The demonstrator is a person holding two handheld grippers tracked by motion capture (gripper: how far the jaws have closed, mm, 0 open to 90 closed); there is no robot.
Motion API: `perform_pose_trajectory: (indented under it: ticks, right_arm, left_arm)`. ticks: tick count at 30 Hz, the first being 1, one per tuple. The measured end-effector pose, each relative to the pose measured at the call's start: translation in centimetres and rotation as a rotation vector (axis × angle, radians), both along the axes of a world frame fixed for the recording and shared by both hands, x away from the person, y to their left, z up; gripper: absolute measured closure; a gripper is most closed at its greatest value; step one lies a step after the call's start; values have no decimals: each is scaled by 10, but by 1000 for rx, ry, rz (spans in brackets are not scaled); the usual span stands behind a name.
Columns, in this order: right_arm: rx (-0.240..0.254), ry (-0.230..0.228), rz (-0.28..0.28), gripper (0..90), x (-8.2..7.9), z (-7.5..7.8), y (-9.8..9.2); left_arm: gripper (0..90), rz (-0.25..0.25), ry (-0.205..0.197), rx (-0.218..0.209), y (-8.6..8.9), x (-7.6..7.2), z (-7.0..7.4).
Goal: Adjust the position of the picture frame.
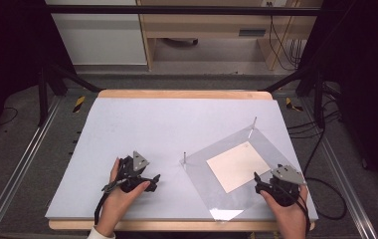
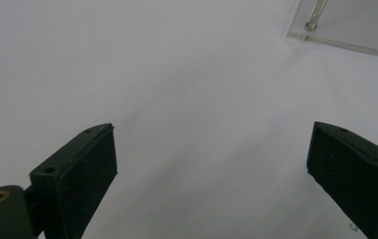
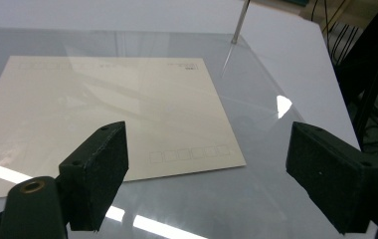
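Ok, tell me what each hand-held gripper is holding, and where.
Nothing. The left hand-held gripper is open over the table; the right hand-held gripper is open above the envelope.

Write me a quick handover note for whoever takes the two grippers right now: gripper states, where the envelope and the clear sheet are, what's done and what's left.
Left gripper: open, holding nothing, over bare table left of the clear sheet.
Right gripper: open, holding nothing, at the near right edge of the clear sheet, jaws pointing toward the envelope.
Envelope: cream, lying flat in the middle of the clear sheet; whether on top of it or under it cannot be told. Two thin metal posts stand at the sheet's corners.
Done: nothing visibly handled yet.
Left: probably close in on the envelope with the right gripper; the left is free to steady the sheet.
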State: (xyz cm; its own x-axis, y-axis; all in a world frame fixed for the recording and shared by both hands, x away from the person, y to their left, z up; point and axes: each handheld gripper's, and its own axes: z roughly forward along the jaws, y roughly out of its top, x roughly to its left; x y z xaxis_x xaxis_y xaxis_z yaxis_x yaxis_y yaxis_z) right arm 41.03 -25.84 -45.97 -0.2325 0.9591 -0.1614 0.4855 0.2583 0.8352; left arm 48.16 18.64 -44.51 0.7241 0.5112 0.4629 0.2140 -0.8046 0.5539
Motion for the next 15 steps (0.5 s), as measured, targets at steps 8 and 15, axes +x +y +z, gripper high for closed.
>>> perform_pose_trajectory:
  ticks: [8,15]
  right_arm:
    - [-31,134,30,292,29,20,-7]
    - [-66,193,101,488,71,48,-10]
  left_arm:
    - [131,-51,70,41,-45,4,13]
    - [274,-98,98,-18,-67,16,24]
